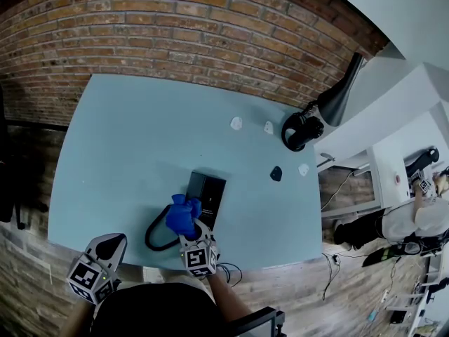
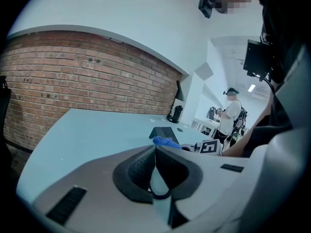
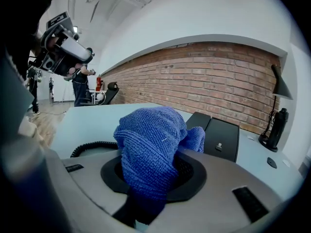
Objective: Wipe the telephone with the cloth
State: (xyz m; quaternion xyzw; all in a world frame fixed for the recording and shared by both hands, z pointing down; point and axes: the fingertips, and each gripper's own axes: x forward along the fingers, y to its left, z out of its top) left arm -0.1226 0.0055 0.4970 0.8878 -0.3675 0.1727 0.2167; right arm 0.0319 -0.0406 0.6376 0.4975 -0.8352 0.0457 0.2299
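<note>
A black telephone (image 1: 207, 196) lies on the light blue table (image 1: 140, 146), its coiled cord (image 1: 152, 236) looping toward the near edge. My right gripper (image 1: 188, 225) is shut on a bunched blue cloth (image 1: 183, 214) just at the phone's near left corner. In the right gripper view the cloth (image 3: 150, 147) bulges up between the jaws, with the telephone (image 3: 219, 136) right behind it. My left gripper (image 1: 111, 246) hangs at the table's near edge, left of the cord, shut with nothing in it. The left gripper view shows the telephone (image 2: 164, 132) and cloth (image 2: 166, 141) beyond its tips.
A black desk lamp (image 1: 317, 112) stands at the table's far right corner. Small white pieces (image 1: 236, 123) (image 1: 269, 127) (image 1: 303, 168) and a dark one (image 1: 276, 173) lie on the right side. A brick wall (image 1: 175, 20) runs behind. A person (image 2: 230, 116) stands far off.
</note>
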